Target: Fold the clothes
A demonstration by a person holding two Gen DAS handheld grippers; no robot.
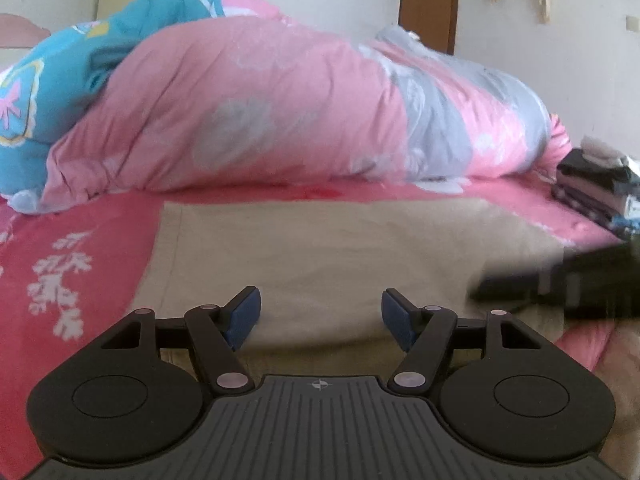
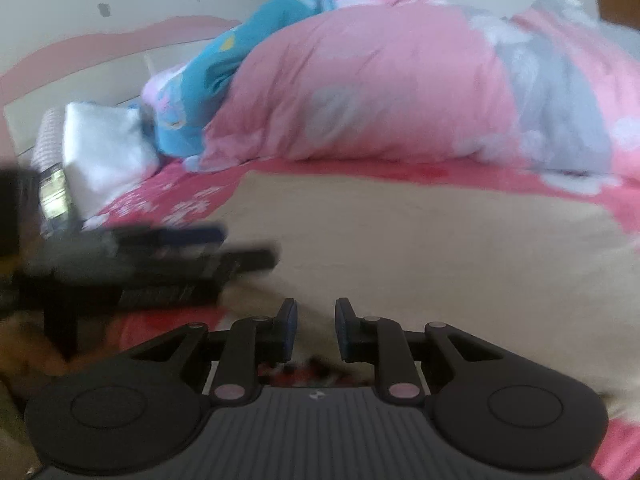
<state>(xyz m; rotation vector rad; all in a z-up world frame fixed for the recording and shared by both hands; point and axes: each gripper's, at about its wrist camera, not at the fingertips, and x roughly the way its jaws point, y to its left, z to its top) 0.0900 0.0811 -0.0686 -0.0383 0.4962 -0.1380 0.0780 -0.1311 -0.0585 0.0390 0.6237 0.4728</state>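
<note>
Left wrist view, L to R: red floral sheet (image 1: 60,248), beige cloth (image 1: 340,248) spread flat on it, pink duvet (image 1: 248,108) heaped behind, dark folded pile (image 1: 596,188) far right. Left gripper (image 1: 320,318) is wide open w/ nothing between pads, low over cloth's near edge. Right gripper (image 2: 316,330) is part open, narrow gap, nothing gripped, also over cloth.

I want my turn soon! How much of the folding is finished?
Some looks done: a dark folded stack sits at the bed's edge. In hand: nothing yet. The beige cloth lies flat, with the left hand-held gripper open over it and the right hand-held gripper gripping nothing. That cloth still needs folding.
</note>
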